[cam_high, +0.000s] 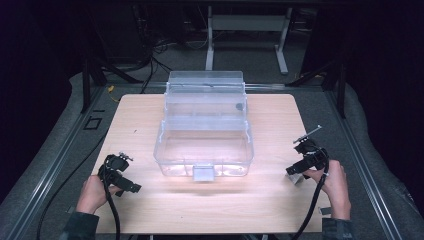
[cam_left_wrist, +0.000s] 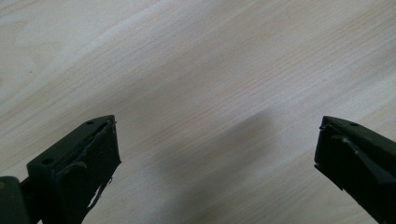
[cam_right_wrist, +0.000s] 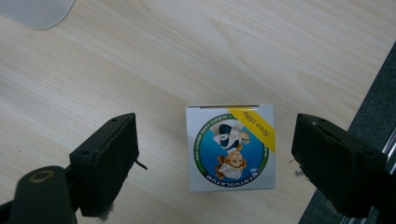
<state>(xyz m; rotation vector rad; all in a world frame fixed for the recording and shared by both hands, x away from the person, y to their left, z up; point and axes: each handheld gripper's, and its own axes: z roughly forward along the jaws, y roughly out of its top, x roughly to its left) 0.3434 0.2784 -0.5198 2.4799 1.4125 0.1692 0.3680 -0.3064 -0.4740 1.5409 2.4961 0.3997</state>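
Right gripper (cam_right_wrist: 215, 154) hovered over small white box (cam_right_wrist: 230, 147) near the table (cam_high: 150, 210) right edge, jaws apart either side, not touching. Left gripper (cam_left_wrist: 217, 154) wide open over bare wood. Clear plastic bin (cam_high: 204, 130) farther back, mid-table.

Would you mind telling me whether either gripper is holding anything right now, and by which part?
Nothing is held: the right gripper straddles the small box without touching; the left gripper is open.
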